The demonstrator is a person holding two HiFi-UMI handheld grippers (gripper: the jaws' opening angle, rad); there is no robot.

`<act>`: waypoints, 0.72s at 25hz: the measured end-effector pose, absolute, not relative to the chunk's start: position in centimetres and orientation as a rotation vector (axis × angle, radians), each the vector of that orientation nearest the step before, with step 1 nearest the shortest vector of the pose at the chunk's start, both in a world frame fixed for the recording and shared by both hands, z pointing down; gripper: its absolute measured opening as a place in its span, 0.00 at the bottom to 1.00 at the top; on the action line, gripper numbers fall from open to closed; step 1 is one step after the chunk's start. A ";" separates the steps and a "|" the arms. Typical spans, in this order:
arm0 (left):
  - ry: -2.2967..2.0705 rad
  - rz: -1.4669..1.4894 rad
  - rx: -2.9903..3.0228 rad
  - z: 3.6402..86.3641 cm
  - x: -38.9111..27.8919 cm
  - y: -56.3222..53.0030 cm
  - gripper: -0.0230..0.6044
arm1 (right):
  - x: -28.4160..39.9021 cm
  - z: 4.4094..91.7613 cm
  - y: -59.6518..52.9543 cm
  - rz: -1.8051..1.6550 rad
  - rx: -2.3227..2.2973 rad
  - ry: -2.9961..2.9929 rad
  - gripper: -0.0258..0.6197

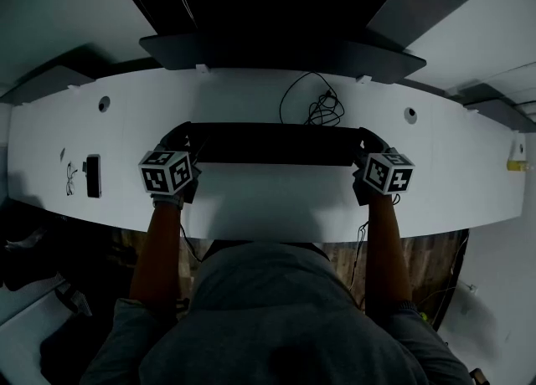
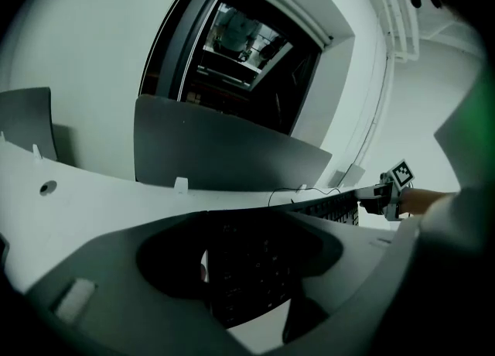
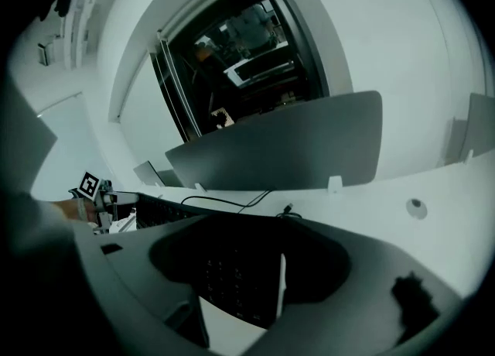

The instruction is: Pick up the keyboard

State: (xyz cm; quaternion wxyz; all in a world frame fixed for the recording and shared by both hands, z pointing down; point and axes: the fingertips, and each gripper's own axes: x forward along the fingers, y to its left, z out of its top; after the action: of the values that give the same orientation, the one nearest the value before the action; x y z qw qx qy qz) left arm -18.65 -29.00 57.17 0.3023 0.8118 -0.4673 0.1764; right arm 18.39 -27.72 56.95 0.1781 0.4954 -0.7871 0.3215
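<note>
A long black keyboard (image 1: 273,143) spans the middle of the white desk (image 1: 251,199), held at both ends. My left gripper (image 1: 182,144) is shut on its left end and my right gripper (image 1: 366,146) on its right end. In the left gripper view the keyboard (image 2: 255,273) fills the gap between the grey jaws of the left gripper (image 2: 246,269), keys tilted toward the camera, with the right gripper (image 2: 389,192) at its far end. The right gripper view mirrors this: the keyboard (image 3: 232,273) sits in the right gripper (image 3: 249,271), with the left gripper (image 3: 97,194) far off. I cannot tell whether it touches the desk.
A coiled black cable (image 1: 323,108) lies just behind the keyboard. A dark phone (image 1: 93,176) and a small wire item (image 1: 70,179) lie at the desk's left. Two cable holes (image 1: 104,104) (image 1: 410,114) pierce the desktop. A grey divider panel (image 1: 285,53) stands along the back edge.
</note>
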 end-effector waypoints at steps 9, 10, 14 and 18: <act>-1.324 0.362 2.295 48.8 -17.9 -29.1 0.45 | 18.8 48.4 -27.9 0.708 1.475 -2.367 0.45; -1.334 0.349 2.309 47.9 -17.9 -29.1 0.45 | 18.9 47.5 -27.8 0.687 1.483 -2.379 0.45; -1.365 0.299 2.363 44.4 -17.7 -29.0 0.45 | 19.1 43.6 -27.8 0.584 1.502 -2.433 0.45; -1.396 0.245 2.414 40.9 -17.4 -29.0 0.45 | 19.3 39.9 -27.7 0.494 1.528 -2.473 0.45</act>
State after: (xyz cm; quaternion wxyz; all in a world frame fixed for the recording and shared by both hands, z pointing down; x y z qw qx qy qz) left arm -17.42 -28.96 40.94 0.1703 0.8498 -0.4913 0.0861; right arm 19.34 -27.67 39.91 0.0962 0.5159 -0.8347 0.1668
